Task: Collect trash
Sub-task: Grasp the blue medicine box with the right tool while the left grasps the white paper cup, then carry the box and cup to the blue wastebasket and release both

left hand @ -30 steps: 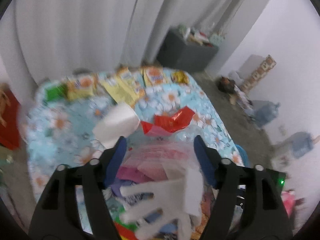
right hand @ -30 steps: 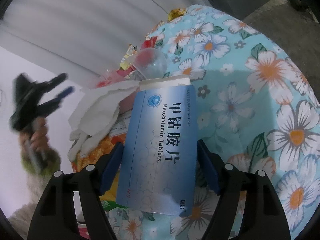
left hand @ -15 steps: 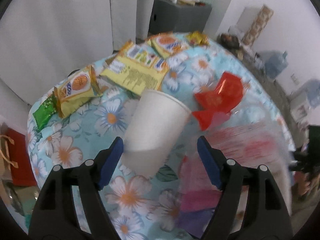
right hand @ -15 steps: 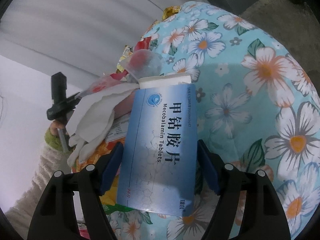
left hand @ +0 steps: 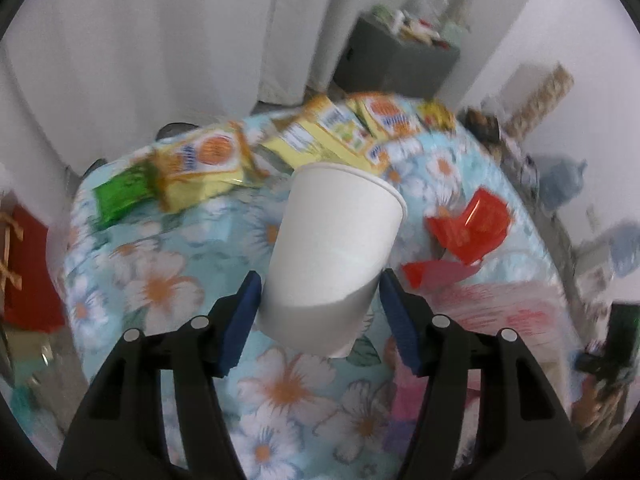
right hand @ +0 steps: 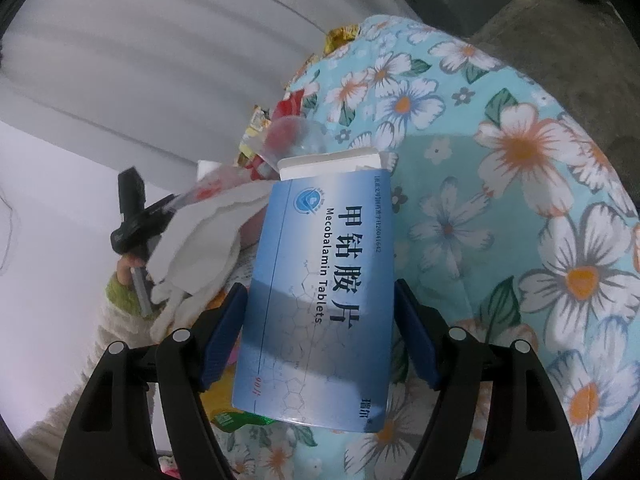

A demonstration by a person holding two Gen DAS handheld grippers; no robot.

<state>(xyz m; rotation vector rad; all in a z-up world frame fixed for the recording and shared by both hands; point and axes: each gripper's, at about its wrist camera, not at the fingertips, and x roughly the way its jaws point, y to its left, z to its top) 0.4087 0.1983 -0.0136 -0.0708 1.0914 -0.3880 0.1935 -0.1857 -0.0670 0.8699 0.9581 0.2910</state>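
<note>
A white paper cup (left hand: 336, 232) lies tipped on the flowered tablecloth (left hand: 160, 280), its base between the blue pads of my left gripper (left hand: 320, 276). The jaws are closing around it, with a thin gap still showing at each pad. My right gripper (right hand: 320, 286) is shut on a blue Mecobalamin tablet box (right hand: 324, 272), held above the cloth with its white flap open. In the right wrist view, the left gripper (right hand: 136, 220) shows small at the far left, in a person's hand.
Yellow snack packets (left hand: 208, 164) and a green one (left hand: 124, 192) lie beyond the cup. A red wrapper (left hand: 472, 224) and a clear printed bag (left hand: 500, 304) sit to its right. A white glove (right hand: 200, 248) tops the trash pile. A grey cabinet (left hand: 396, 60) stands behind.
My left gripper swung from over the trash pile to the paper cup and came down until the cup's base sat between its narrowing jaws. The right gripper stayed still with the box.
</note>
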